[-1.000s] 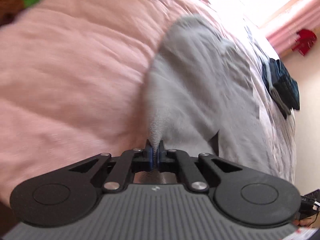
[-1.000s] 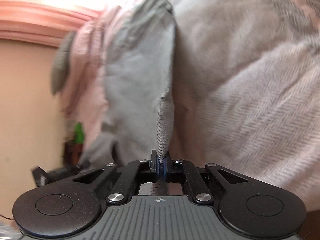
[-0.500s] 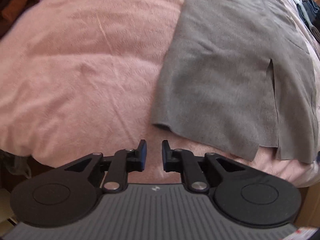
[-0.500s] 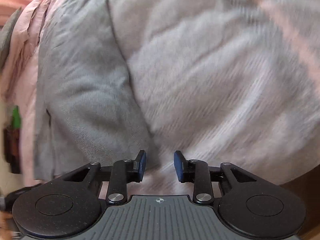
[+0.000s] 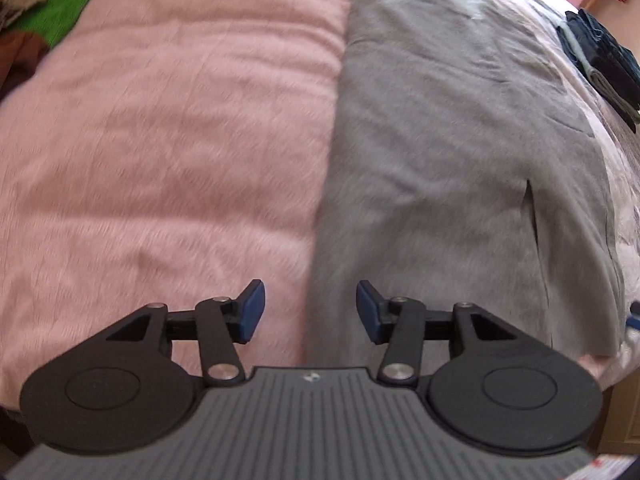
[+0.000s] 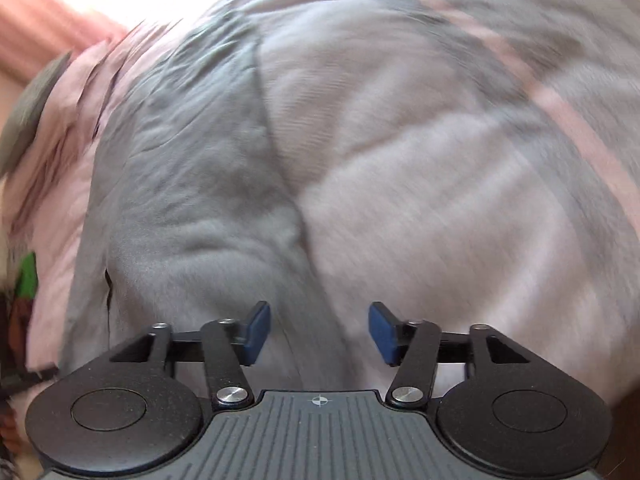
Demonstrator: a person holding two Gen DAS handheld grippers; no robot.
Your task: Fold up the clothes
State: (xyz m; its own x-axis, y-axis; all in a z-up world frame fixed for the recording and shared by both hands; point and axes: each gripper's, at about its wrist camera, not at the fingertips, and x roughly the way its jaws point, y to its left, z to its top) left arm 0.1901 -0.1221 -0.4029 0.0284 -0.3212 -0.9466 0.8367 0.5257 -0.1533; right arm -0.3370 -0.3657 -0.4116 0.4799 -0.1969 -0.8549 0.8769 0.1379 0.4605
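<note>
A grey garment (image 5: 440, 152) lies spread flat on the pink bedspread (image 5: 168, 140), its left edge running down toward my left gripper (image 5: 310, 312). That gripper's jaws are opening; the cloth's edge lies on the bed below the gap, untouched by the blue pads (image 5: 252, 312). In the right wrist view the same grey garment (image 6: 192, 184) lies at the left on the pale cover (image 6: 460, 200). My right gripper (image 6: 320, 330) hovers over its near edge with jaws opening and nothing pinched between them.
Folded dark blue clothes (image 5: 600, 64) sit at the bed's far right. A green cloth (image 5: 60, 8) and brown items lie past the bed's far left corner. The bed's front edge runs just beneath both grippers. A bright window with pink curtains stands behind.
Both grippers were shut on the lifted grey garment a second ago. They have let go, their jaws have spread, and the garment now lies flat while both grippers have sunk lower.
</note>
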